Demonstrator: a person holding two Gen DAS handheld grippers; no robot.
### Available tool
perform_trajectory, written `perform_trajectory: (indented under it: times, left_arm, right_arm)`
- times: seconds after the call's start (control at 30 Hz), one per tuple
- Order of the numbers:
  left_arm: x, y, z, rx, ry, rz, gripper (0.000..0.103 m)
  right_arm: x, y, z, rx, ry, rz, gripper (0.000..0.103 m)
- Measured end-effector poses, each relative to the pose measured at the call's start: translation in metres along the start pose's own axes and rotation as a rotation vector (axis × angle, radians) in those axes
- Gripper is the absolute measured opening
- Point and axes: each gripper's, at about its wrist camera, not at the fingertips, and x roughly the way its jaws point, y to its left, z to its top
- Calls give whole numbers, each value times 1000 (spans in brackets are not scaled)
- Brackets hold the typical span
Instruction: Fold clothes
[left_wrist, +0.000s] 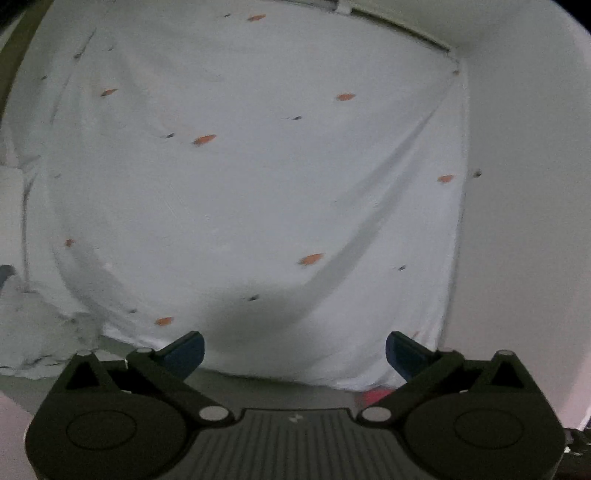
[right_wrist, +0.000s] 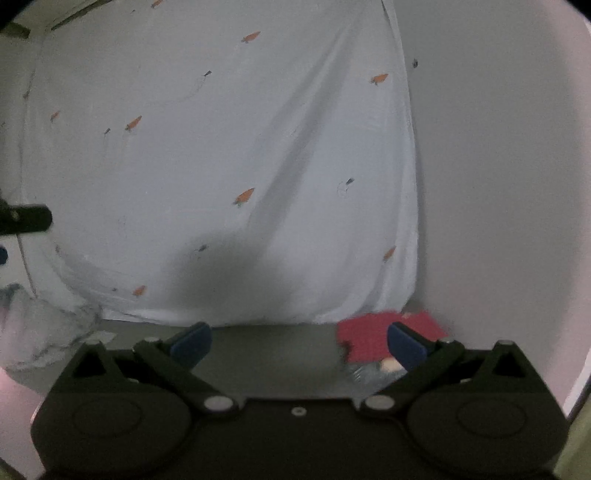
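A white cloth with small orange carrot prints (left_wrist: 258, 184) lies spread flat on the table and fills most of the left wrist view. It also fills the right wrist view (right_wrist: 221, 166), with a long crease running diagonally. My left gripper (left_wrist: 294, 352) is open and empty, hovering over the cloth's near edge. My right gripper (right_wrist: 299, 343) is open and empty, just short of the cloth's near edge, above bare table.
A red item (right_wrist: 373, 334) lies at the cloth's near right corner, by my right fingertip; a bit of it shows in the left wrist view (left_wrist: 376, 397). A crumpled white-grey garment (right_wrist: 40, 332) sits at the near left, also in the left wrist view (left_wrist: 40, 336). A dark gripper part (right_wrist: 26, 218) enters at left.
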Motion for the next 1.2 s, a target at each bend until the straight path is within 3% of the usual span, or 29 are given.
perform_trajectory:
  times: [0.1, 0.23, 0.4, 0.6, 0.8, 1.2]
  left_arm:
    - [2, 38, -5, 54, 52, 22, 103]
    - [17, 83, -22, 150, 188, 48, 103]
    - [8, 142, -52, 69, 309, 117, 103]
    - [-22, 187, -82, 81, 369, 178, 103]
    - [-38, 203, -87, 62, 394, 173, 103]
    - [-62, 228, -89, 33, 411, 156, 103]
  right_arm:
    - [0, 37, -11, 44, 39, 61, 102]
    - [-2, 94, -28, 69, 58, 73, 102]
    - [-1, 159, -55, 45, 175, 40, 98]
    - [-20, 207, -97, -12, 214, 42, 98]
    - [-37, 237, -106, -66, 219, 60, 98]
    - [-57, 257, -113, -93, 200, 56, 98]
